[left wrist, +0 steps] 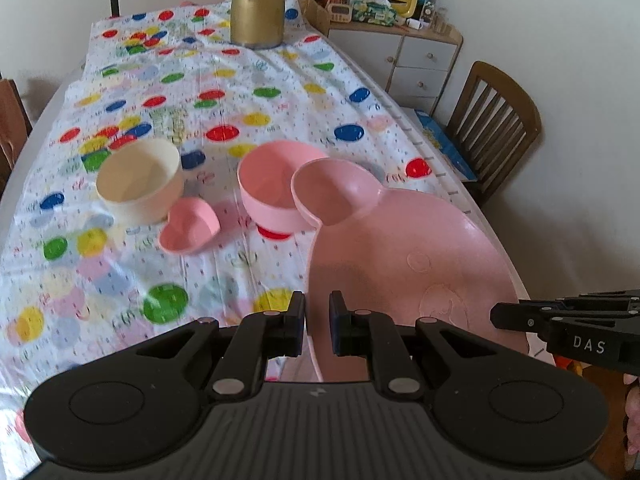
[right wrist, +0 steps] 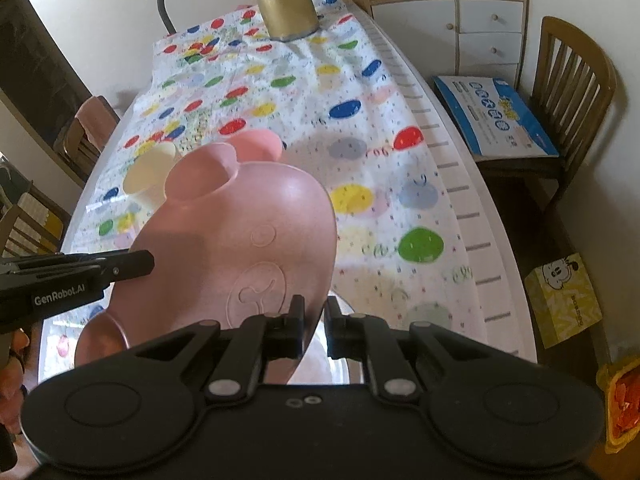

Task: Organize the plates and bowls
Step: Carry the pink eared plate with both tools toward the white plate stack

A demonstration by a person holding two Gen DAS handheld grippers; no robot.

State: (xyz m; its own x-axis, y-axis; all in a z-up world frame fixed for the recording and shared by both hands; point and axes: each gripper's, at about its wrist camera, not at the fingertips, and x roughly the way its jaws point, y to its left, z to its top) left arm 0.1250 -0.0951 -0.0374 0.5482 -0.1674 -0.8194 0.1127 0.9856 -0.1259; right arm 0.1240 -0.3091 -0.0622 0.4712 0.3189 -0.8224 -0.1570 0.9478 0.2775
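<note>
A large pink mouse-shaped plate point(left wrist: 400, 248) with two round ear cups is held above the table by both grippers. My left gripper point(left wrist: 317, 320) is shut on its left rim. My right gripper point(right wrist: 314, 324) is shut on its right rim; the plate point(right wrist: 240, 232) fills the middle of the right wrist view. The right gripper also shows in the left wrist view point(left wrist: 496, 316). On the table stand a cream bowl point(left wrist: 140, 184), a round pink bowl point(left wrist: 272, 184) and a small pink heart-shaped dish point(left wrist: 188, 232).
A gold thermos jug point(left wrist: 258, 4) stands at the table's far end on the dotted tablecloth point(left wrist: 200, 92). A wooden chair point(left wrist: 496, 120) with a blue box point(right wrist: 496, 116) stands to the right, a drawer cabinet point(left wrist: 416, 64) behind it. A yellow box point(right wrist: 564, 300) sits on the floor.
</note>
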